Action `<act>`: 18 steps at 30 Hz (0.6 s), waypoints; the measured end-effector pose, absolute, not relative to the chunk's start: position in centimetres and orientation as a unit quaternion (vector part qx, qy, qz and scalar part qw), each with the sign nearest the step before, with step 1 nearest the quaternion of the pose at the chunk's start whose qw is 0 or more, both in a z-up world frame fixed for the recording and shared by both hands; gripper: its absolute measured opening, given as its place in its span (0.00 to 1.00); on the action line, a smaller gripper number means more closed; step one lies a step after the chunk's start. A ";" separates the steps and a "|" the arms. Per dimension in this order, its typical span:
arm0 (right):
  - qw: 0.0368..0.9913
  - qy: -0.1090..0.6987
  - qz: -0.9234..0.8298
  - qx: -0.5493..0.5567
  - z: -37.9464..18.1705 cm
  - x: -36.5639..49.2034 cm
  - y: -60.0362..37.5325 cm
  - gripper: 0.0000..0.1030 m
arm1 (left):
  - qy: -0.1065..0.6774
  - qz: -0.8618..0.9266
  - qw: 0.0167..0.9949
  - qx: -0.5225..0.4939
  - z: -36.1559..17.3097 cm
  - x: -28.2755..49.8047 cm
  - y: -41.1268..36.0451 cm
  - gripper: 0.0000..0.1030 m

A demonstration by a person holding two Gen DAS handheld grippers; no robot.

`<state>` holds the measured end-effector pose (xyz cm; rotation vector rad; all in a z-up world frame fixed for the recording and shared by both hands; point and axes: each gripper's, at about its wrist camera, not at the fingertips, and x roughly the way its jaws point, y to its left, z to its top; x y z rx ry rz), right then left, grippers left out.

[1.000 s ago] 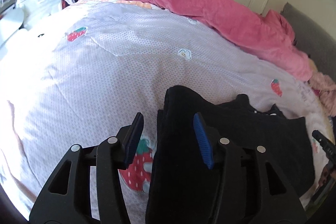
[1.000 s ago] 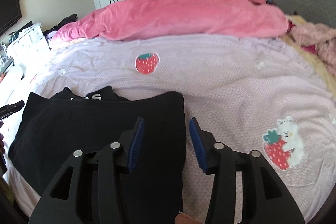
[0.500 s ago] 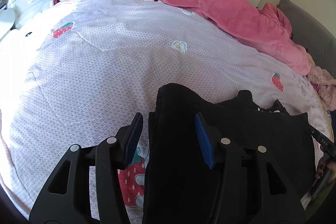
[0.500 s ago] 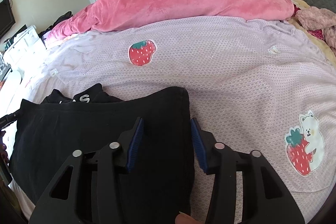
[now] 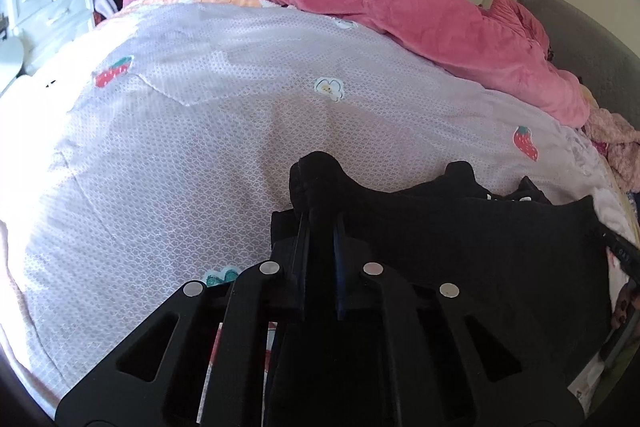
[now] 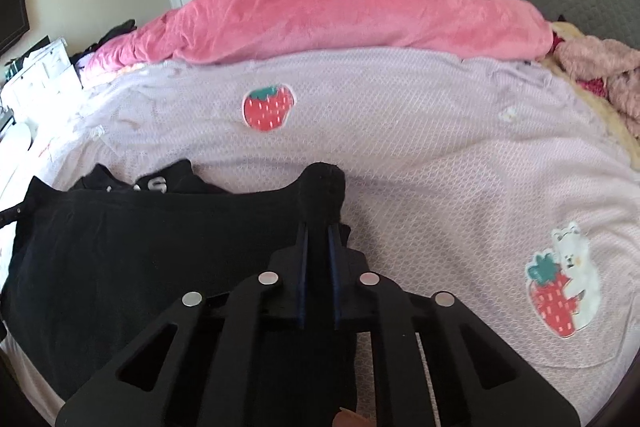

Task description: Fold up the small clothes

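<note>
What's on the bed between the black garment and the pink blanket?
Nothing: bare lilac bedspread separates the black garment from the pink blanket, in the right wrist view.

Left gripper (image 5: 320, 227) and right gripper (image 6: 319, 235) have just clamped the black garment's (image 6: 120, 247) corners.

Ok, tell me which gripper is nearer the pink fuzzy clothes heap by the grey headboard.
Right. The right gripper clamps the black garment's corner on the pink heap's side; the left gripper clamps the far corner.

Two black hand-held grippers

Left gripper (image 5: 320, 227) and right gripper (image 6: 318, 231): black plastic frames with triangular cutouts, round silver screws, blue-padded jaws.
</note>
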<state>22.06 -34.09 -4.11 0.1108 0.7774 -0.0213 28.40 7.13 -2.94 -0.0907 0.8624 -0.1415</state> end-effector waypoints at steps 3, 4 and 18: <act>0.932 0.358 -0.013 0.046 -3.2 21.6 -34.2 0.07 | 0.401 -0.065 0.913 -0.037 -1.9 27.8 7.2 0.03; 0.933 0.357 -0.017 0.044 -3.1 21.7 -34.3 0.07 | 0.400 -0.062 0.914 -0.033 -1.8 27.8 7.2 0.03; 0.916 0.395 -0.041 0.049 -4.4 21.4 -34.4 0.30 | 0.415 -0.044 0.908 -0.030 -3.2 26.8 7.2 0.22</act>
